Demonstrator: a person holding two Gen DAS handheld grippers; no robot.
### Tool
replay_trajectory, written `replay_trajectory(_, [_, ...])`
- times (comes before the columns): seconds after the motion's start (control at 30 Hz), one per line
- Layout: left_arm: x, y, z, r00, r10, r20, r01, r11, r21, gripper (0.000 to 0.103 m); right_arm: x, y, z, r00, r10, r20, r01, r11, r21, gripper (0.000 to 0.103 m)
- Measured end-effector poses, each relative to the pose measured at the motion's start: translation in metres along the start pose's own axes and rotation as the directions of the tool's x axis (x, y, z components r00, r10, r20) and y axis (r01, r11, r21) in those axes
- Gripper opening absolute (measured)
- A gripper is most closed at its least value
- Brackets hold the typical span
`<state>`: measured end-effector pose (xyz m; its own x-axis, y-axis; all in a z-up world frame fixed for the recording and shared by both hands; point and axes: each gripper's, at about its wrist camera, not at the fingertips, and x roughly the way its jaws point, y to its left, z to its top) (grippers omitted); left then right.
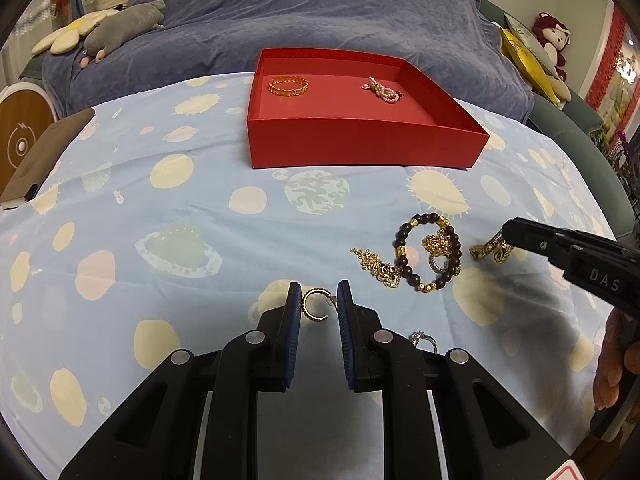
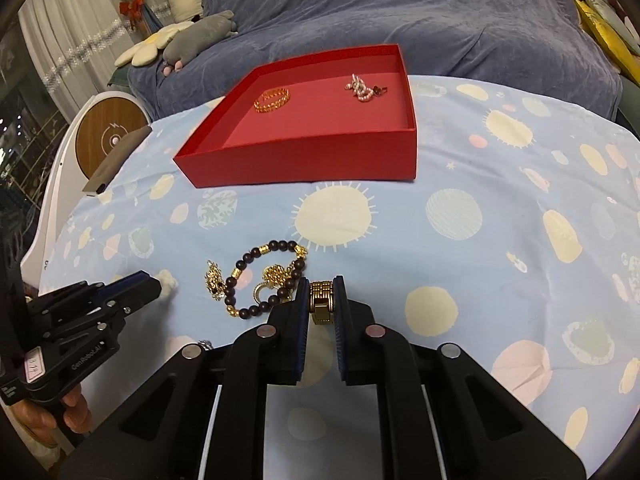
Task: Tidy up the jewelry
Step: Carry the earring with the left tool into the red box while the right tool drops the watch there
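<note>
The right gripper (image 2: 322,300) has its jaws clamped on a gold link bracelet (image 2: 322,301) from both flat sides, probably so the band cannot slip when lifted. The left gripper (image 1: 319,304) has its jaws apart around a small open gold ring (image 1: 315,305), lying on the bed (image 1: 160,208) near its front edge; I cannot tell if the pads touch it. A bead bracelet (image 1: 430,258) and gold chain (image 1: 374,266) wait beside them, while the red box (image 1: 360,144) toward the far edge already holds a gold bangle (image 1: 288,86) and pearl piece (image 1: 382,90).
</note>
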<state>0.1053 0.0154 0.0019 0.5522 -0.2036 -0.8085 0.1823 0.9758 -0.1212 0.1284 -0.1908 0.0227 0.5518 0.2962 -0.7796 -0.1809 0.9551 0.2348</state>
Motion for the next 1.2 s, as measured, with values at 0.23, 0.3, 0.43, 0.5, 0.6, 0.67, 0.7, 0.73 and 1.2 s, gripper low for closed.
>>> replay_trajectory(0.23, [-0.005,-0.010,0.008,1.000,-0.012,0.023,0.012,1.000,0.006,0.015,-0.022,-0.009,0.011,0.998,0.017,0.055,-0.019,0.999,0.032,0.011])
replay_trajectory(0.3, [-0.006,-0.014,0.010,1.000,-0.015,0.027,0.015,1.000,0.007,0.015,-0.023,-0.010,0.012,0.998,0.018,0.058,-0.020,0.999,0.037,0.011])
replay_trajectory(0.43, [-0.008,-0.020,0.015,0.999,-0.023,0.041,0.022,1.000,0.008,0.015,-0.030,-0.011,0.014,0.997,0.023,0.078,-0.026,0.999,0.040,0.011])
replay_trajectory(0.5, [-0.010,-0.023,0.018,0.999,-0.024,0.049,0.023,1.000,0.008,0.015,-0.035,-0.012,0.017,0.995,0.026,0.093,-0.030,0.999,0.040,0.011])
replay_trajectory(0.6, [-0.012,-0.026,0.021,0.998,-0.030,0.056,0.030,1.000,0.004,0.015,-0.040,-0.013,0.024,0.994,0.027,0.109,-0.033,0.998,0.047,0.011])
replay_trajectory(0.67, [-0.013,-0.027,0.025,0.997,-0.031,0.065,0.031,1.000,0.005,0.015,-0.042,-0.013,0.030,0.992,0.032,0.119,-0.038,0.998,0.050,0.011])
replay_trajectory(0.7, [-0.014,-0.027,0.027,0.997,-0.029,0.070,0.029,1.000,0.006,0.015,-0.043,-0.013,0.035,0.991,0.037,0.126,-0.044,0.998,0.052,0.011])
replay_trajectory(0.73, [-0.015,-0.027,0.031,0.997,-0.027,0.075,0.026,1.000,0.006,0.015,-0.044,-0.013,0.041,0.991,0.039,0.132,-0.046,0.997,0.054,0.011])
replay_trajectory(1.2, [-0.001,-0.007,0.158,0.992,-0.020,0.124,0.017,1.000,0.020,0.015,-0.012,-0.012,0.165,0.976,0.037,0.216,-0.051,0.997,0.063,0.011])
